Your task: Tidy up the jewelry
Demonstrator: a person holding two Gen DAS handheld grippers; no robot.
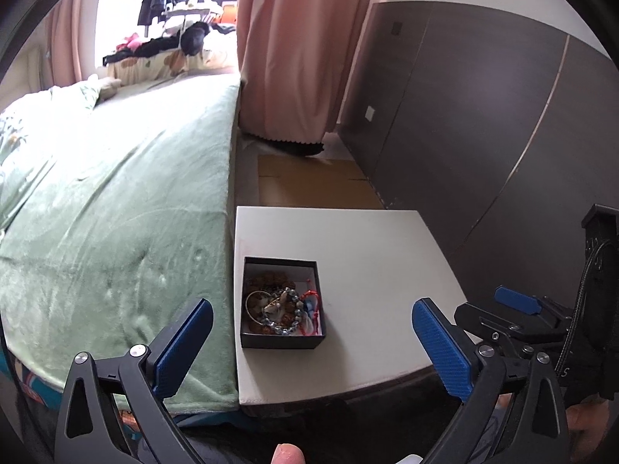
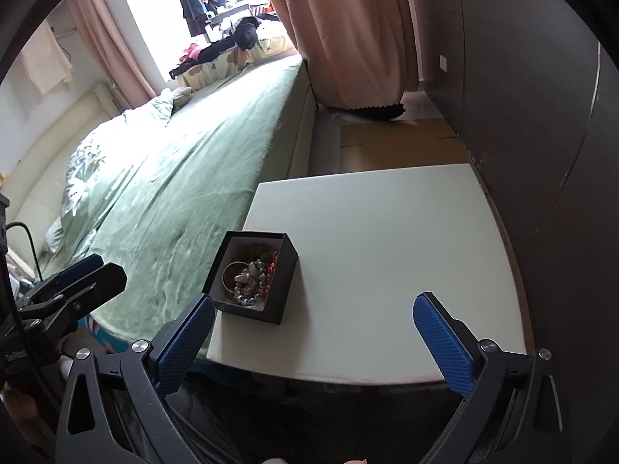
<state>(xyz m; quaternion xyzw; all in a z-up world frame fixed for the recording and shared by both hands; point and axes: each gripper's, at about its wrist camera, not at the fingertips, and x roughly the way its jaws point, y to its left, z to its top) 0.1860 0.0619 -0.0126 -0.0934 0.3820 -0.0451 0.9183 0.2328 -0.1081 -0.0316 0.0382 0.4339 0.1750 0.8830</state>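
A bedroom with pink curtains (image 1: 294, 46) drawn beside a bright window, a dark panelled wardrobe (image 1: 483, 116) along one wall, and a bed (image 1: 116, 212) under a green blanket running back toward the window, where clothes lie heaped. Between bed and wardrobe stands a low white bench (image 1: 371, 270), its left edge just beside the mattress; a flat sheet of cardboard (image 1: 313, 185) lies on the floor beyond it. On the bench, near the left edge and toward the front, sits a small black box (image 1: 282, 303) with a white lining, its top uncovered. Inside lies a tangle of jewelry (image 1: 280, 307): a thin metal bangle, a bracelet of grey-blue beads, a string of brown beads and some red cord. The left hand-held gripper (image 1: 313, 344) hangs above the bench's front edge with its blue-padded jaws spread wide and nothing between them; the box lies just ahead, between the two fingers' lines. The right hand-held gripper (image 2: 313, 344) is likewise spread wide and empty, near the front edge, with the box ahead and close to its left finger (image 2: 185, 344).
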